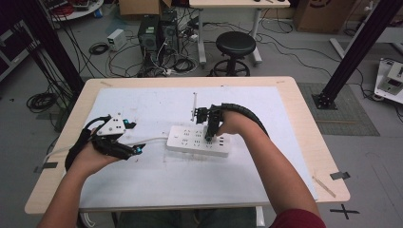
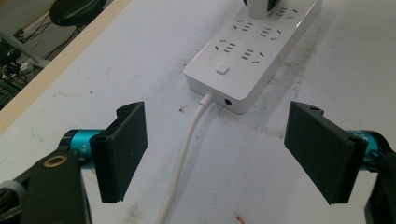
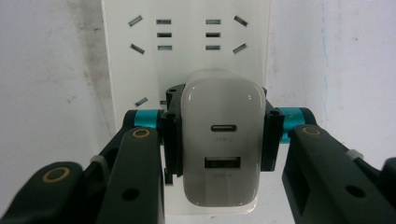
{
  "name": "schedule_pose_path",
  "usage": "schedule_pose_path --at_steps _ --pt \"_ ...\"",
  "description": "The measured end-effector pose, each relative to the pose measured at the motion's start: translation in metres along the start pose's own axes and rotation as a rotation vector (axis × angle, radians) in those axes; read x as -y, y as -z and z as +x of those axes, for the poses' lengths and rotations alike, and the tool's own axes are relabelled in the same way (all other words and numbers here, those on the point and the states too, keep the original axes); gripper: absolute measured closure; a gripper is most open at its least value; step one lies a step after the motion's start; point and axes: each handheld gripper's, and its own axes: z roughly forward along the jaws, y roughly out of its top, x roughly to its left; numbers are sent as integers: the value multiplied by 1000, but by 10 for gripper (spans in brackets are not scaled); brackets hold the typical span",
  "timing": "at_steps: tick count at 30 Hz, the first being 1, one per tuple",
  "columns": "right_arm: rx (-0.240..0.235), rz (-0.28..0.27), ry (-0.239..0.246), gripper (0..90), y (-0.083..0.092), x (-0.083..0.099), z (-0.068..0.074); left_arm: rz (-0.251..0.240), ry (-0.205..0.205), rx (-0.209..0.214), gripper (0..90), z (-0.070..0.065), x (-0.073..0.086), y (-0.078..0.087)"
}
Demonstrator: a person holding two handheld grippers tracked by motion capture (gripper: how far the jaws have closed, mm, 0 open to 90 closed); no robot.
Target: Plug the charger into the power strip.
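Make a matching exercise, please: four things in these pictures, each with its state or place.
Things:
1. left hand-held gripper
2. right hand-held gripper
3. white cable
4. black stool

States or places:
A. on the floor beyond the table
B. shut on the white charger
C. open, holding nothing
D. enters the end of the power strip

Pairs: 1-C, 2-B, 3-D, 4-A

The left gripper lies low at the near left, pointing right, its jaws spread wide with nothing between them. The right gripper points steeply down at the table's middle, jaws clamped on what it holds. Both forearms reach in from the near edge.
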Motion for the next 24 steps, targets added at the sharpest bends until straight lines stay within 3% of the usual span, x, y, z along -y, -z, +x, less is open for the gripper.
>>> schedule_pose_path --at_steps 19,20,24 --pt "-1 1 3 617 1 0 1 -4 10 4 215 4 2 1" --pt "20 -33 -13 475 7 3 -1 -8 9 1 214 4 2 2" --pt "26 -67 -52 438 12 6 0 -6 2 -1 214 4 2 4"
